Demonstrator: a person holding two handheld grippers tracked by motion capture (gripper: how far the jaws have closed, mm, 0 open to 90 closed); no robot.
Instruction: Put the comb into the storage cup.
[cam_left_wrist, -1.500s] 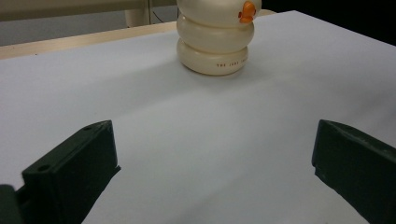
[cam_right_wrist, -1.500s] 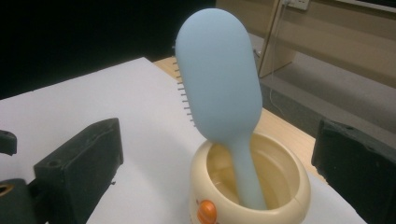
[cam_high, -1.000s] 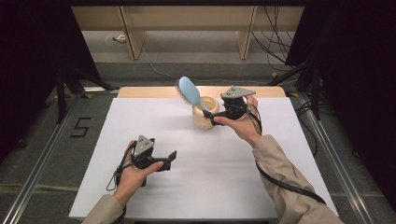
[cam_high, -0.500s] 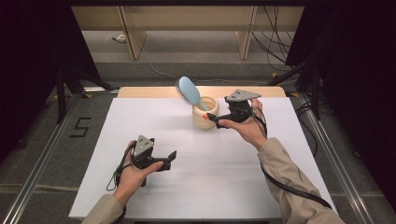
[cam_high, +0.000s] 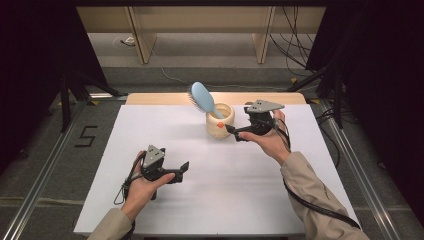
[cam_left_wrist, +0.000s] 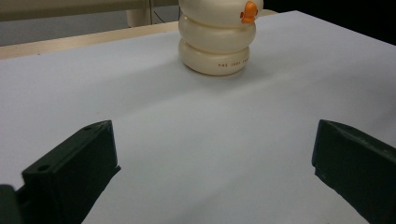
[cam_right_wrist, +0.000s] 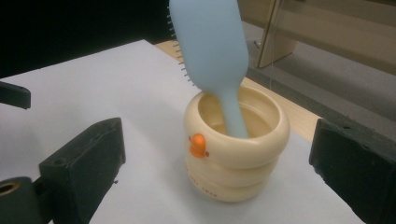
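White-topped bench (cam_high: 150, 125); grey floor (cam_high: 45, 150) marked "5" (cam_high: 86, 136) beside it; wooden shelving (cam_high: 200, 30) and cables (cam_high: 295, 40) seen beyond.

The white table (cam_high: 210, 200) lies bare between the left gripper (cam_high: 181, 169) and the cream cup (cam_high: 220, 120), so that stretch is free to pass. The cup stands near the far edge, and the blue hairbrush (cam_high: 203, 99) leans out of it up and to the left, blocking the space above. The right gripper (cam_high: 232, 131), jaws wide apart, sits just beside the cup on its right.
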